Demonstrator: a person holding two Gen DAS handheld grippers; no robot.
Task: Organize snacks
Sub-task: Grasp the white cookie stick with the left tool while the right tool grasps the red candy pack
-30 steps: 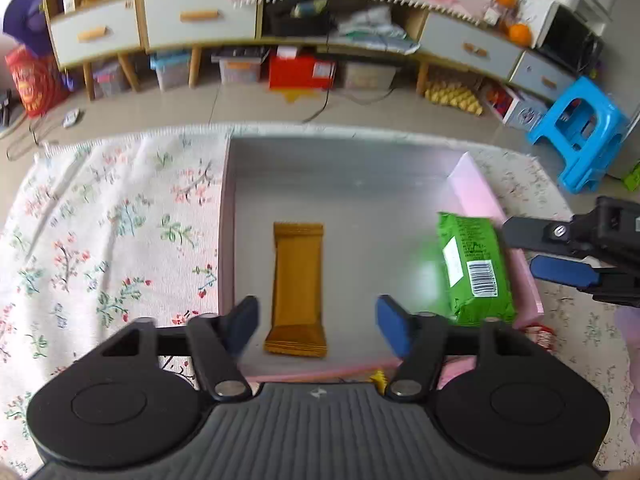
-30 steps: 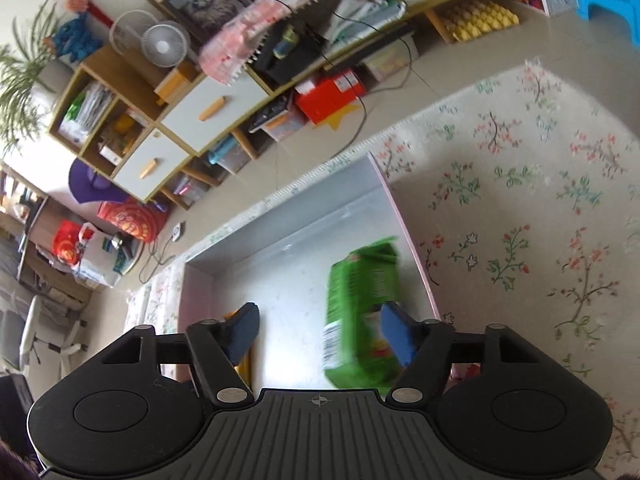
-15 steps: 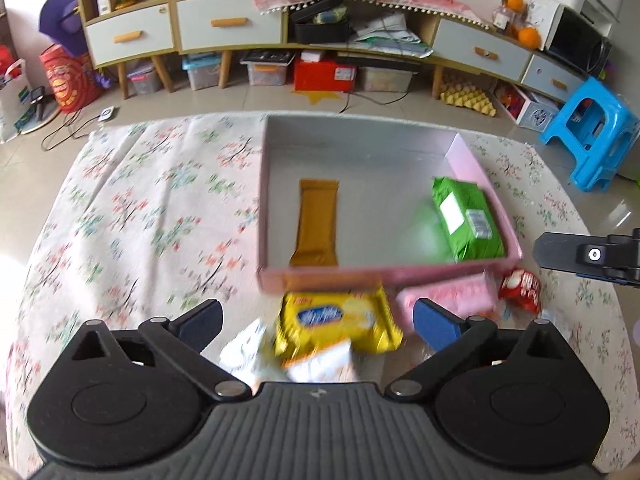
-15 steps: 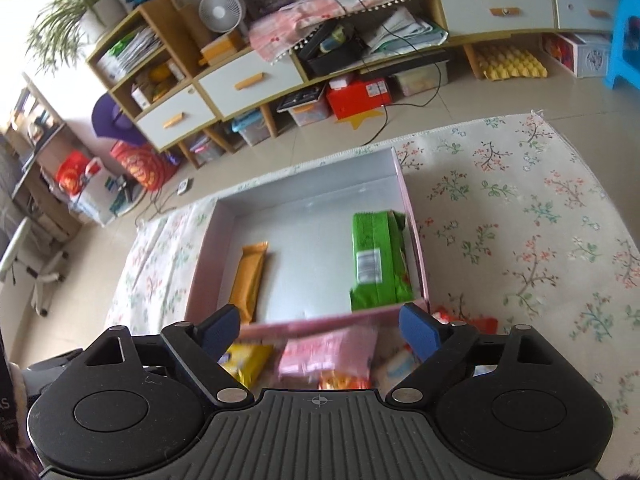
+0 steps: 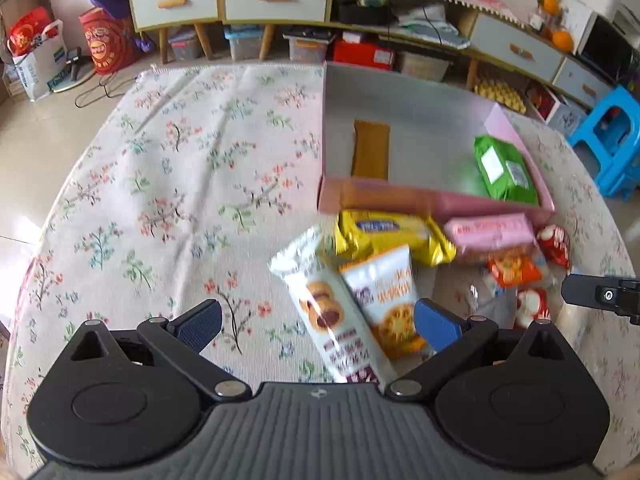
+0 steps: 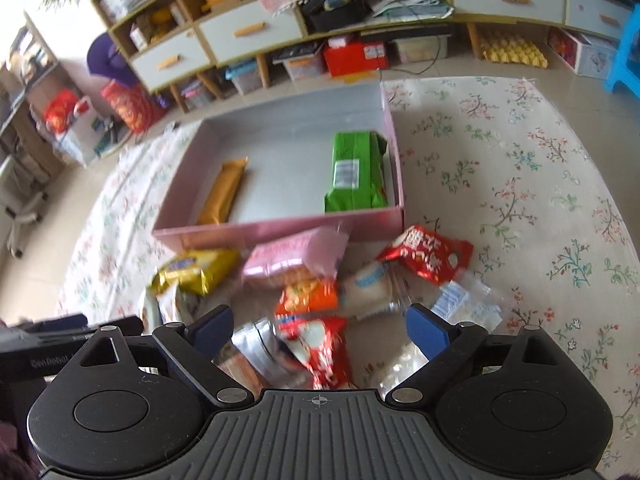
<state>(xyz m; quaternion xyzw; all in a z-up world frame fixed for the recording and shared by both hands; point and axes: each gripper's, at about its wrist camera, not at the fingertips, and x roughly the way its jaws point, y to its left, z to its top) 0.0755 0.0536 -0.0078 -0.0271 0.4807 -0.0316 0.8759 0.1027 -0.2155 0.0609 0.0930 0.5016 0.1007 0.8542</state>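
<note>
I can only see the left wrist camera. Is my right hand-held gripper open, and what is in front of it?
Observer: Yes, the right hand-held gripper is open wide and holds nothing.
Operator: What sits between its fingers?
Observer: A red-and-white packet lies on the cloth there, untouched.
Operator: Anything off to the right of it?
Observer: A clear packet with blue print lies near the right finger, just below the red bag.
</note>
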